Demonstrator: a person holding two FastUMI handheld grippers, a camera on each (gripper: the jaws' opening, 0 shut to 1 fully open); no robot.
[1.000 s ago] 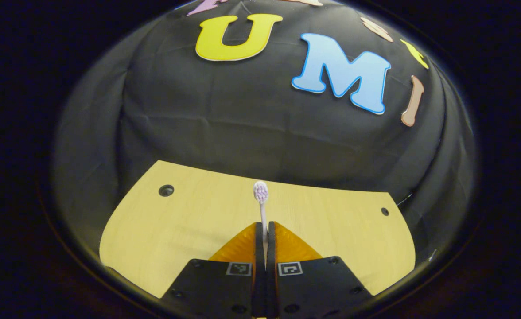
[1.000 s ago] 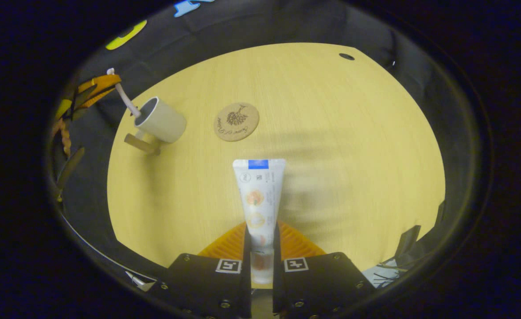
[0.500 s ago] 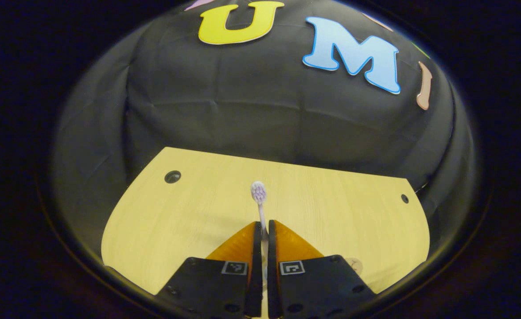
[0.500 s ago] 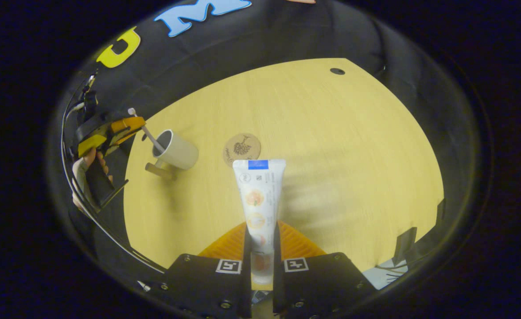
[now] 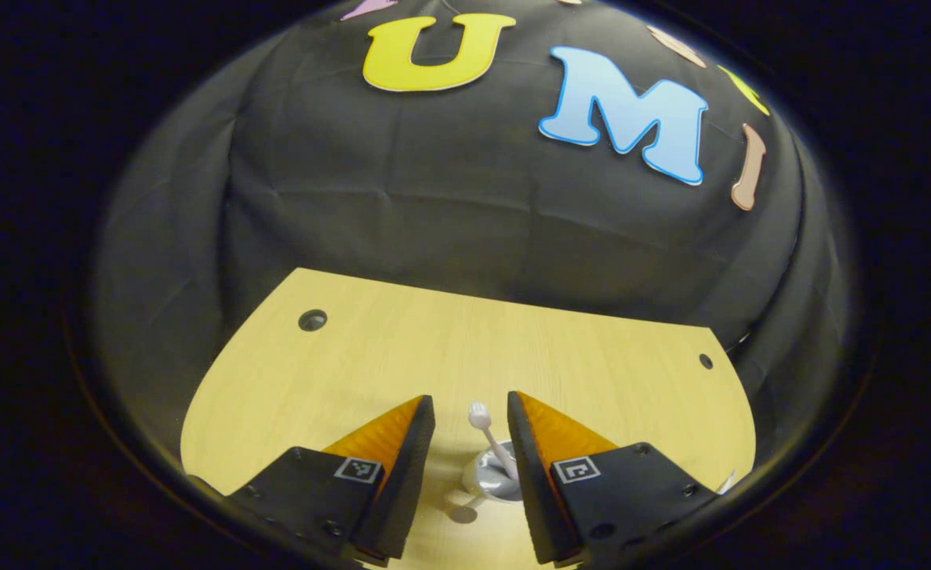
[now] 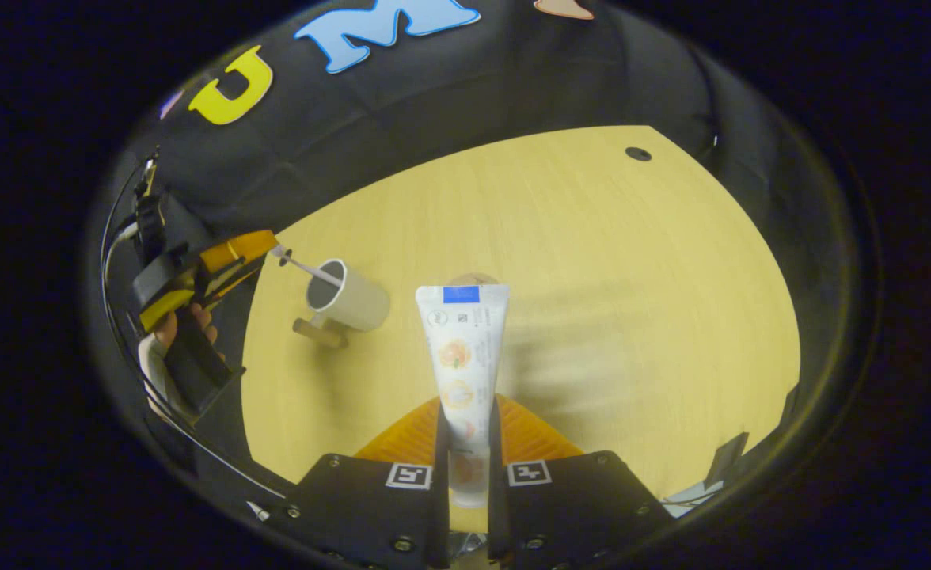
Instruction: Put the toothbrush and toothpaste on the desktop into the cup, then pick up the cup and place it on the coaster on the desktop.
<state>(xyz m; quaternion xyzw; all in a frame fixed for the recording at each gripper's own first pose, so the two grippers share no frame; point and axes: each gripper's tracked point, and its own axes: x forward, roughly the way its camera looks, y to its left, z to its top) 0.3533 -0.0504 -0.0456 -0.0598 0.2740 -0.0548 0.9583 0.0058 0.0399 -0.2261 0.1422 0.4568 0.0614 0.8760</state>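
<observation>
**Holding paste, brush dropped in cup**

Spread wide, left gripper [image 5: 469,412], fingers clear of everything, poised above cup [image 5: 495,480]. Standing in that cup, toothbrush [image 5: 491,443], head up, leaning, seen between the parted fingers. Pinching toothpaste [image 6: 461,356] near its cap end, right gripper [image 6: 465,416], both fingers pressed on the tube, crimped end pointing forward above desk [image 6: 592,277]. Farther off in right gripper view: left gripper [image 6: 228,257] and hand [image 6: 176,328] at desk's left edge, toothbrush [image 6: 307,269] slanting out of cup [image 6: 348,297] toward it, cup upright on desk with handle toward the camera. Peeking just past the tube's end, coaster [image 6: 473,279], mostly hidden, right of cup and apart from it.
</observation>
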